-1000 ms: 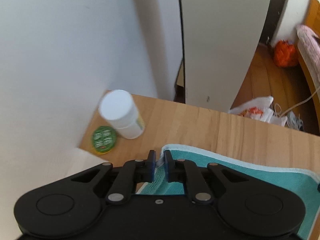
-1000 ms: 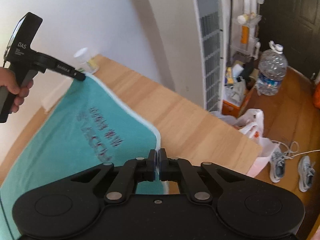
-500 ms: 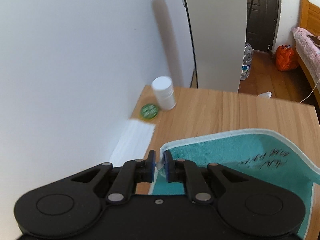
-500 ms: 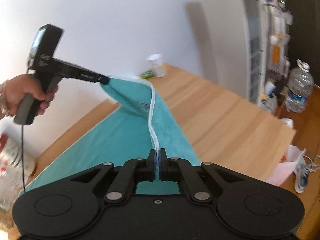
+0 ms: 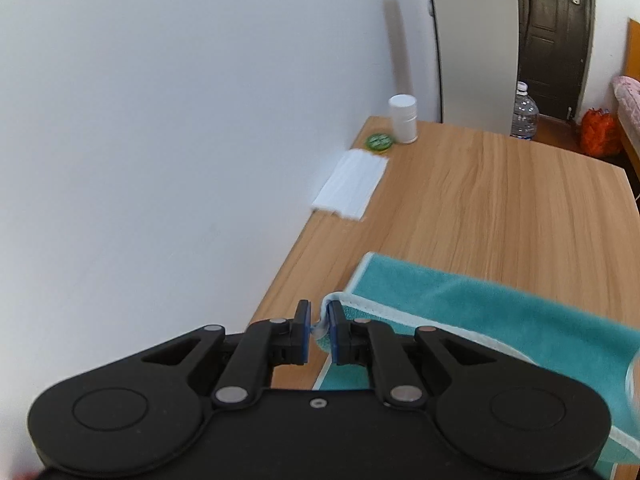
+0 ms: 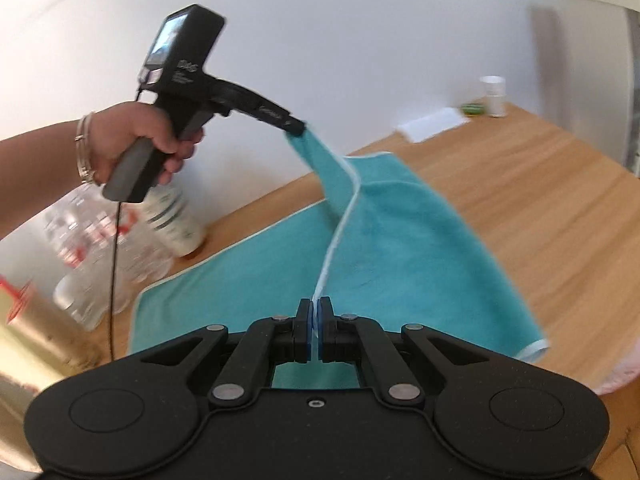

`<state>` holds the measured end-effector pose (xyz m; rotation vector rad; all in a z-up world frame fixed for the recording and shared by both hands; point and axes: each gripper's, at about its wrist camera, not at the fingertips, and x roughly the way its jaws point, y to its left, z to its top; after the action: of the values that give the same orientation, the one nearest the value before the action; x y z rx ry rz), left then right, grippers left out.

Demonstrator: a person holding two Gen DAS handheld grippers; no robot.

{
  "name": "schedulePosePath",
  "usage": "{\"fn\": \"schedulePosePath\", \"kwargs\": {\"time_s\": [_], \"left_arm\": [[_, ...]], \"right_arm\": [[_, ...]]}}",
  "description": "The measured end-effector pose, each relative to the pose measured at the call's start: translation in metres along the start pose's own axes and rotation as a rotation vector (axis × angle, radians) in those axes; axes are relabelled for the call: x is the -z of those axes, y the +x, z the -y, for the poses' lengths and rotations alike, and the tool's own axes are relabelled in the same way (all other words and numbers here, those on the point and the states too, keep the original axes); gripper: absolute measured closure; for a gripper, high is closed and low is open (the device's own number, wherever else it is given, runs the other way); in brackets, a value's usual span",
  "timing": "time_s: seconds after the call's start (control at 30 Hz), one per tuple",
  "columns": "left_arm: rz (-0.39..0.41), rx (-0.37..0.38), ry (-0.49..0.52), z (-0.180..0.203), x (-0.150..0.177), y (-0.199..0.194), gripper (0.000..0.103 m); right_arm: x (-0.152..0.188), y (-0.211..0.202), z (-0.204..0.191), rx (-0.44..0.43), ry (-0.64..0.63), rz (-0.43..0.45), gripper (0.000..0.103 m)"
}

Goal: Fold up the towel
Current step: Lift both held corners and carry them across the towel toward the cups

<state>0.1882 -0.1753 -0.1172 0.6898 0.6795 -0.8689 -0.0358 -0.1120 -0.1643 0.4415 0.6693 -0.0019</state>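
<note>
White wall runs along the left of the wooden table (image 5: 500,200), and a dark door (image 5: 552,36) stands at the far end of the room past the table's far edge.

Your left gripper (image 5: 319,330) has its jaws drawn in narrow on a white-piped corner of the teal towel (image 5: 480,312); in the left wrist view a small gap shows beside the cloth, yet in the right wrist view that corner hangs from the same gripper (image 6: 298,128), raised above the table. Your left hand (image 6: 136,140), with bracelets at the wrist, grips its handle.

Your right gripper (image 6: 315,330) is pinched tight on the towel's white edge, pads nearly meeting with the hem between them. That hem (image 6: 340,224) runs taut from one gripper up to the other.

Most of the towel (image 6: 400,248) lies on the table, with the lifted part draped over the flat part near the middle.

At the far left corner of the table stand a white bottle (image 5: 403,118) and a green round lid (image 5: 378,141) just beside it. White folded sheets (image 5: 352,188) lie nearer, against the wall.

Along the near left, blurred by motion, sit a pale bottle (image 6: 176,224) and clear plastic bottles (image 6: 92,256). A large water bottle (image 5: 524,112) stands on the floor by the door.
</note>
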Motion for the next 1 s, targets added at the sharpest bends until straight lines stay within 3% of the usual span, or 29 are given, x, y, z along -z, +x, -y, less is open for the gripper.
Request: {"fn": "schedulePosePath", "kwargs": {"time_s": [0.33,0.7,0.83,1.0], "left_arm": [[-0.013,-0.068,-0.079,-0.035,0.072,-0.060,0.094],[-0.104,-0.210,-0.222,-0.068,0.140,-0.110,0.094],[-0.126,-0.250,-0.285,-0.080,0.163,-0.121,0.094],[-0.132,-0.241,-0.262,-0.081,0.175,-0.111,0.094]], "right_arm": [[0.025,0.005,-0.084,-0.148,-0.152,-0.066,0.101],[0.031,0.003,-0.117,-0.291,-0.281,-0.180,0.101],[0.043,0.001,-0.134,-0.287,-0.328,-0.208,0.101],[0.061,0.007,-0.154,-0.255,-0.324,-0.222,0.101]]}}
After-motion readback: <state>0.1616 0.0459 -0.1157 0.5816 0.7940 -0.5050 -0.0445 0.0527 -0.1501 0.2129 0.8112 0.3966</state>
